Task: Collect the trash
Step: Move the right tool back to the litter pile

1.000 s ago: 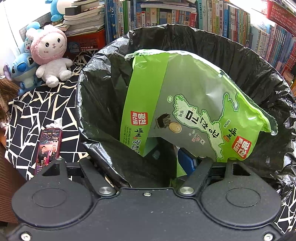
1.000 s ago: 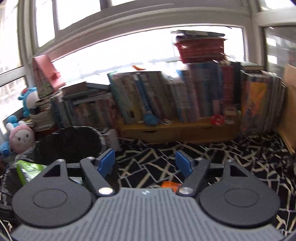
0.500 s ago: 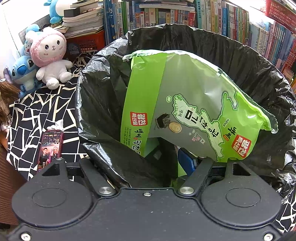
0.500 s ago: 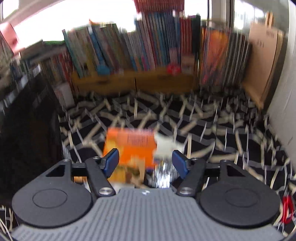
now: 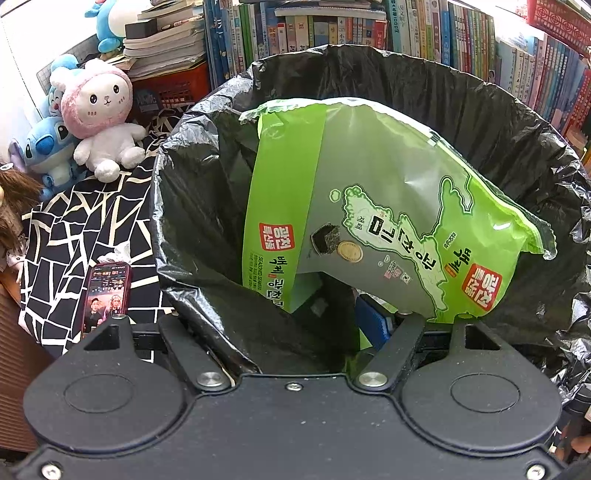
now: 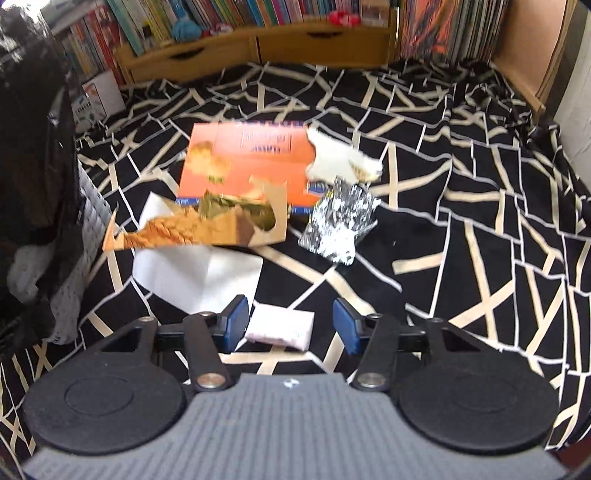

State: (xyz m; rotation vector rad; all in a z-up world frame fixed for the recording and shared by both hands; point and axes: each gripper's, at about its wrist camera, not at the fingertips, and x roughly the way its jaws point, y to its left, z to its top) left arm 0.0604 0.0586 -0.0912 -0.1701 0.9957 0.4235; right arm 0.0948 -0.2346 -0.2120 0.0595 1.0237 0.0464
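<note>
A bin lined with a black bag fills the left wrist view, and a big green seaweed packet stands inside it. My left gripper is open at the bin's near rim, with the bag's edge running between its fingers. In the right wrist view my right gripper hangs low over the patterned rug. Its jaws are closing around a small pink-white packet, and the blue pads stand just off its sides. Beyond it lie an orange box, a torn cardboard piece, a foil wrapper and white paper.
A phone lies on the rug left of the bin, with plush toys behind it. Bookshelves line the wall. In the right wrist view the bin stands at the left, and wooden drawers run along the back.
The right gripper has dropped toward the rug and tipped down, from facing the window and shelves to hanging over the trash, and its jaws have narrowed. The left view is unchanged.
</note>
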